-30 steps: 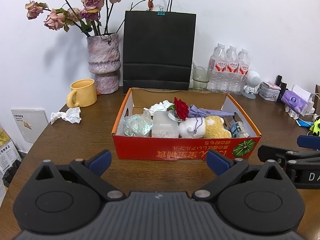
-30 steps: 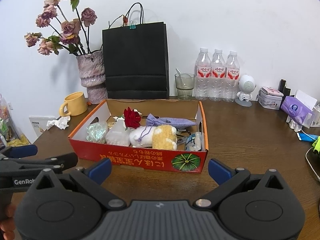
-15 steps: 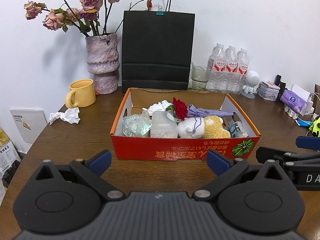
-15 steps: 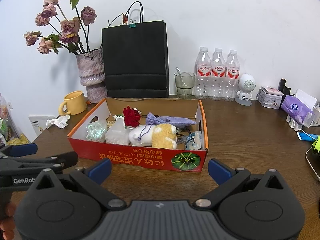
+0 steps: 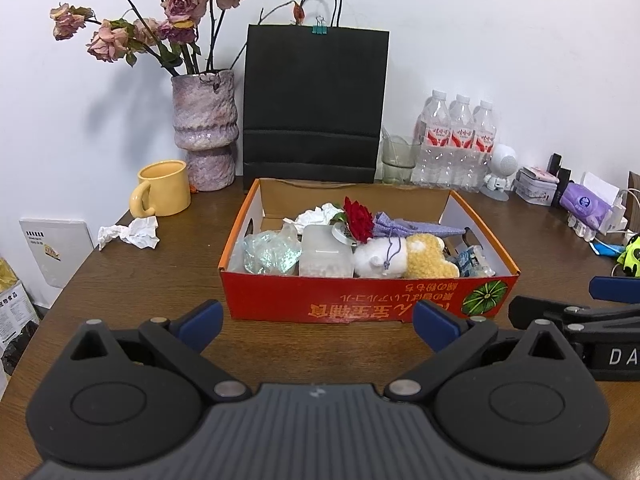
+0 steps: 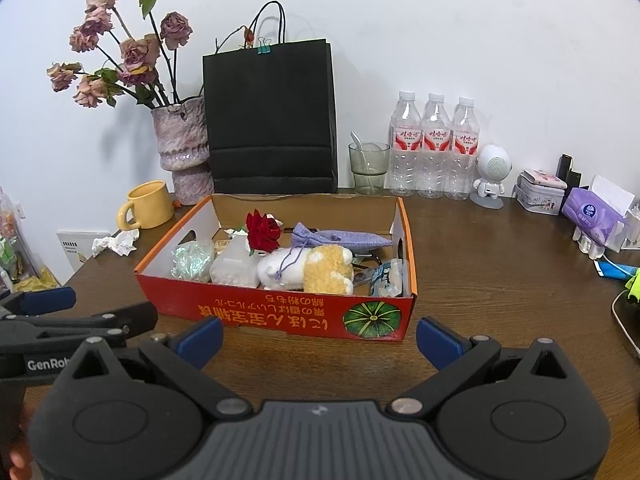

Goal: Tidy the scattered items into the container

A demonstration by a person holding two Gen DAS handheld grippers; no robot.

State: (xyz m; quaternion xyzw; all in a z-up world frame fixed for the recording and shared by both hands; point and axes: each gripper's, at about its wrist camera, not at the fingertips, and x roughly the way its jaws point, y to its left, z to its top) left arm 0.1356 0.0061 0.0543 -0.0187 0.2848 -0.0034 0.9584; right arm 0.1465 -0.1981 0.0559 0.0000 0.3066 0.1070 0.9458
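A red cardboard box (image 5: 360, 300) (image 6: 280, 312) sits mid-table. It holds a red rose (image 5: 358, 218), a purple pouch (image 5: 404, 227), a white and yellow plush toy (image 5: 404, 258), a clear plastic box (image 5: 325, 252), shiny wrap (image 5: 272, 250) and crumpled paper (image 5: 316, 216). A crumpled tissue (image 5: 130, 232) (image 6: 116, 242) lies on the table left of the box. My left gripper (image 5: 316, 322) is open and empty, short of the box front. My right gripper (image 6: 320, 334) is open and empty, also short of the box front.
A yellow mug (image 5: 162, 194), a vase of dried roses (image 5: 204, 132), a black paper bag (image 5: 314, 104), a glass (image 5: 398, 158) and three water bottles (image 5: 460, 144) line the back. Small items and a purple tissue pack (image 5: 586, 206) crowd the right edge.
Both grippers have drifted very slightly; the box sits a touch lower and nearer in the views. Nothing was taken or let go.
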